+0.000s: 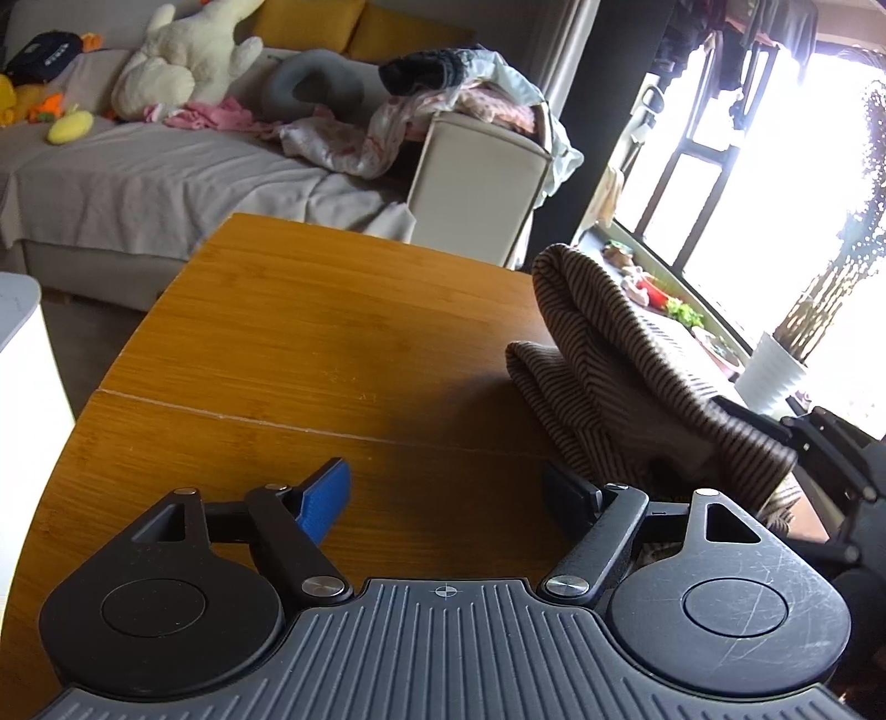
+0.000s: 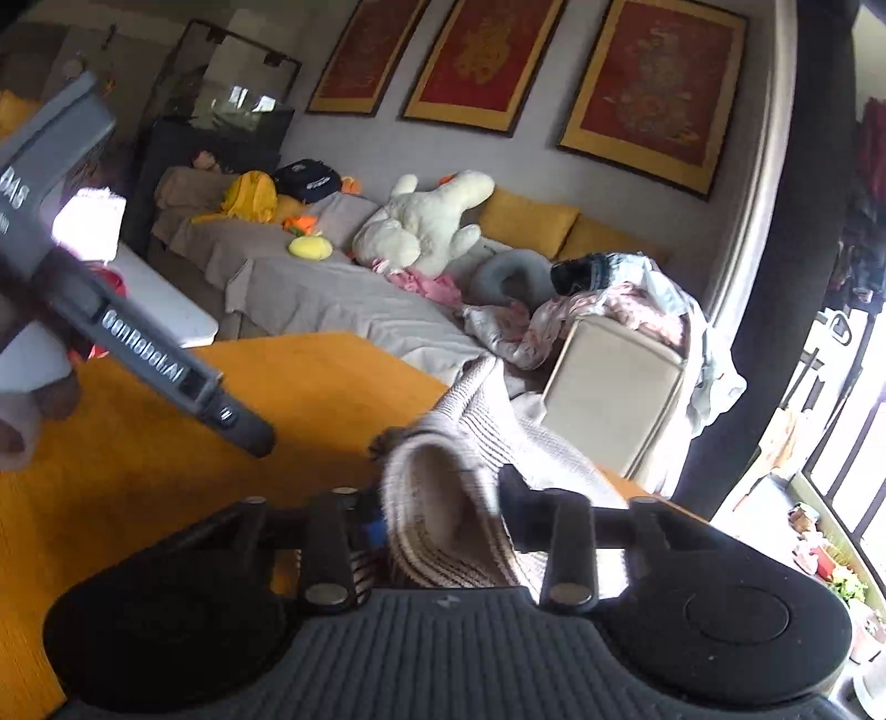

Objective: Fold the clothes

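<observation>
1. Left gripper (image 1: pixel 448 493) over the near part of the orange-brown wooden desk (image 1: pixel 310 332), pointing down at its bare surface.
2. Fingers there spread wide, nothing between them: blue-padded finger (image 1: pixel 326 507) on one side, black finger on the other, only wood in the gap.
3. Brown-and-cream striped knit garment (image 1: pixel 614 376) bunched at the desk's right edge, just beside the left gripper's black finger; whether they touch cannot be told.
4. Part of the garment lifted in a rounded fold above the desk, the rest lying in layers on the wood below.
5. Right gripper (image 2: pixel 437 526) closed narrow on a fold of the same striped garment (image 2: pixel 443 498), cloth bulging up between the fingers; picture blurred here.
6. In the right wrist view, grey handle of the left gripper (image 2: pixel 138 343) crossing the upper left, held by a hand (image 2: pixel 33 410) at the picture's left edge.
7. Beyond the desk's far edge, a grey-covered sofa (image 1: pixel 166 166) with a white plush rabbit (image 1: pixel 188 61), mustard-yellow cushions (image 1: pixel 310 22) and a heap of pink and pale clothes (image 1: pixel 443 105) on its beige armrest.
8. 3 red-and-gold framed pictures (image 2: pixel 487 55) on the wall above the sofa.
</observation>
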`<state>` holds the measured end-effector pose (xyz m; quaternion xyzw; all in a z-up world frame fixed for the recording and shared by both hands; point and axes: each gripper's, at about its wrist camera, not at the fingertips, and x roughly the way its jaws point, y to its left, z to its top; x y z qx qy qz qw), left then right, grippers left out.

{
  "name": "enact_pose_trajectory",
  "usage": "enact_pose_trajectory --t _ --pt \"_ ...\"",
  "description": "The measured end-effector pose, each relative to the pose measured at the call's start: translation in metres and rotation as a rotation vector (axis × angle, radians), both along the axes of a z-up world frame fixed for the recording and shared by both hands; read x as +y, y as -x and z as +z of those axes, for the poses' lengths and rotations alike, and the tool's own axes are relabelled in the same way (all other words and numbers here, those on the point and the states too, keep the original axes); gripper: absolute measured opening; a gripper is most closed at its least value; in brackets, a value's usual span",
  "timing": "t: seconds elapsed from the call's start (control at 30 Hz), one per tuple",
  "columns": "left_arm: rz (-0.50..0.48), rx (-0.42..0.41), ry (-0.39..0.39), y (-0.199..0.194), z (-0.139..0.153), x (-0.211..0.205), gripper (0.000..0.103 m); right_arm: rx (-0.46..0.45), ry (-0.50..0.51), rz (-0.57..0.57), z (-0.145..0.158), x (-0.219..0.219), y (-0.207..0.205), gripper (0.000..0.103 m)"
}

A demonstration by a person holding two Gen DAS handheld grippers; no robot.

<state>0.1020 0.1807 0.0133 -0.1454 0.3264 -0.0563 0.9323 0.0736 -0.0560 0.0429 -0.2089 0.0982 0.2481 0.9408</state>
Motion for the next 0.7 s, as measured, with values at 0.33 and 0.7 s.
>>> enact_pose_trajectory --t 0.33,0.7 --pt "-0.084 -0.083 0.019 -0.011 0.029 -0.017 0.072 -0.01 0.293 0.103 -0.042 0.028 0.025 0.032" --pt "-0.331 -0.034 0.087 -0.102 0.036 -0.092 0.065 0.061 0.162 0.138 -0.024 0.004 0.025 0.053"
